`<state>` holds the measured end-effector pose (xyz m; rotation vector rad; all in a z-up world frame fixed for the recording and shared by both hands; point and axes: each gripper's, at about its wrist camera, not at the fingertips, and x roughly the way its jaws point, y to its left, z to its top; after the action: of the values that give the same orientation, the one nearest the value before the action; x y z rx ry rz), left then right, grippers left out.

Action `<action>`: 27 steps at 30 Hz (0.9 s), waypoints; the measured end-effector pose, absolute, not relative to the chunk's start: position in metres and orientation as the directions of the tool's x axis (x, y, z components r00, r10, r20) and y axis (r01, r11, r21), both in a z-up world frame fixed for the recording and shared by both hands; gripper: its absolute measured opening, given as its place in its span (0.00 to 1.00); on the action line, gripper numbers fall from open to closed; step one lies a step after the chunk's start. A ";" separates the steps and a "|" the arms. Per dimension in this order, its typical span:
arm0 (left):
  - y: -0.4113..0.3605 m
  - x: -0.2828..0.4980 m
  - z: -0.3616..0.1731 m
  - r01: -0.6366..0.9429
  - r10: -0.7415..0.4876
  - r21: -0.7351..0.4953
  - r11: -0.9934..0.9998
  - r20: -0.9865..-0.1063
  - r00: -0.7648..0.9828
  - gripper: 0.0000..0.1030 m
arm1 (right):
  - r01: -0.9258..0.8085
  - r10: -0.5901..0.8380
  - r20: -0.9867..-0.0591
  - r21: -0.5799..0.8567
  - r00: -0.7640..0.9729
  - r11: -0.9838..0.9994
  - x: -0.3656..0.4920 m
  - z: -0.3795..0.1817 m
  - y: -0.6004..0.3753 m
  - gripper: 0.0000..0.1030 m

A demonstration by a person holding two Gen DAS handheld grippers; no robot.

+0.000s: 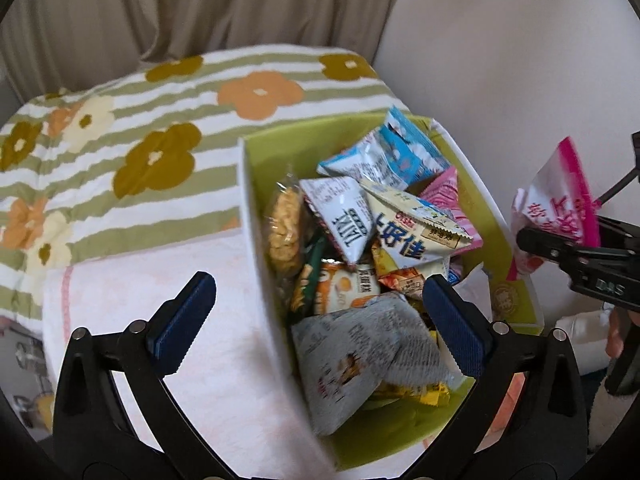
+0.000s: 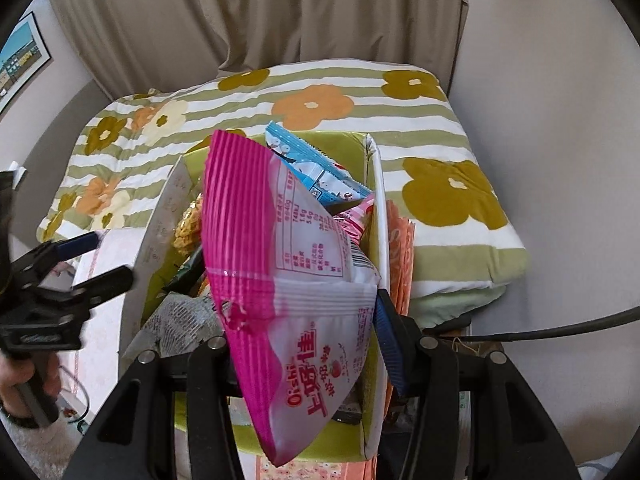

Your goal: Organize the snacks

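Here, one pink snack bag (image 2: pixel 280 280) between the right fingers (image 2: pixel 384 328), left fingers (image 1: pixel 188 320) wide above one green box (image 1: pixel 256 168)

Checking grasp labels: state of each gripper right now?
Left gripper: open, nothing held, over the snack box.
Right gripper: shut on the pink snack bag.

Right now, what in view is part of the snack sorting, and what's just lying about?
Job:
- green box of snack packets
- pink snack bag, clamped in right gripper
- left gripper, open over the box
- grey packet, topmost in box

Lying about:
- floral blanket
- curtain
- framed picture
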<state>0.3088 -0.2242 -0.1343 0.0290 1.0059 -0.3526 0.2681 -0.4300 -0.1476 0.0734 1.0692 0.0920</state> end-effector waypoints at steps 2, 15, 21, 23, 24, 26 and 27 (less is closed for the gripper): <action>-0.217 0.306 -0.128 0.293 -0.265 -0.125 0.948 -0.821 0.505 1.00 | -0.020 0.092 -0.875 0.094 0.475 0.995 0.271 -0.150 -0.428 0.46; -0.183 0.263 -0.133 0.177 -0.225 -0.154 0.972 -0.821 0.525 1.00 | -0.037 0.152 -0.796 0.161 0.587 0.986 0.239 -0.144 -0.433 0.99; -0.170 0.231 -0.121 0.145 -0.214 -0.160 0.976 -0.803 0.556 1.00 | -0.052 0.147 -0.755 0.148 0.640 0.988 0.215 -0.121 -0.421 0.99; -0.164 0.219 -0.109 0.142 -0.204 -0.149 0.979 -0.786 0.584 1.00 | -0.062 0.153 -0.733 0.150 0.662 0.987 0.203 -0.108 -0.413 0.99; -0.160 0.213 -0.101 0.140 -0.196 -0.139 0.980 -0.774 0.603 1.00 | -0.068 0.156 -0.722 0.150 0.674 0.986 0.198 -0.102 -0.409 0.99; -0.152 0.202 -0.085 0.138 -0.185 -0.126 0.982 -0.752 0.633 1.00 | -0.081 0.161 -0.694 0.147 0.701 0.986 0.183 -0.086 -0.397 0.99; -0.146 0.195 -0.074 0.138 -0.183 -0.122 0.983 -0.734 0.654 1.00 | -0.087 0.164 -0.680 0.146 0.714 0.985 0.177 -0.080 -0.391 0.99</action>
<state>0.1945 -0.1460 -0.0735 -0.0571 0.8390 -0.1821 0.1767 -0.3909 -0.0796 0.1064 0.7630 0.1395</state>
